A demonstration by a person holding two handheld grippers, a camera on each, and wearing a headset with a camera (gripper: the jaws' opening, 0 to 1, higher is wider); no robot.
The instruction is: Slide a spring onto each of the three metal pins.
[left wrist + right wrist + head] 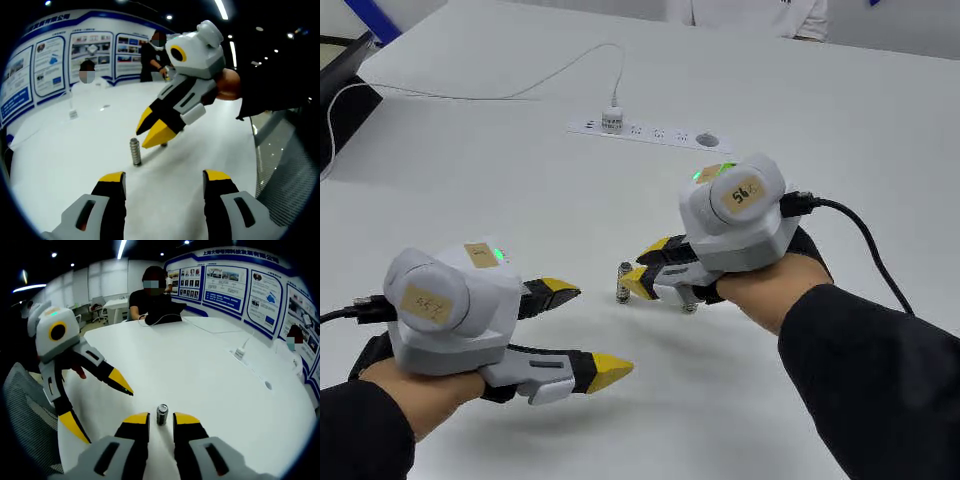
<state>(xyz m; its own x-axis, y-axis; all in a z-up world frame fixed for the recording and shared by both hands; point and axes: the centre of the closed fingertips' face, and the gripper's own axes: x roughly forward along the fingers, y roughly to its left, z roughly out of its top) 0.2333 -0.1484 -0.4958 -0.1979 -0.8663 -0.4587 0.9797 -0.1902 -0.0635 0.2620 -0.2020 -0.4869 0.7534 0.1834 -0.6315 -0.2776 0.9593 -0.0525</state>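
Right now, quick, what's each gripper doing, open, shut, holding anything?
Left gripper: jaws wide open, holding nothing.
Right gripper: jaws narrowly open, holding nothing; spring-covered pin stands free at their tips.

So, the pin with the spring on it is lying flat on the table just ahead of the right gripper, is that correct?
Not quite. The pin with the spring on it stands upright on the table, not flat, as the left gripper view shows. It is indeed just ahead of the right gripper.
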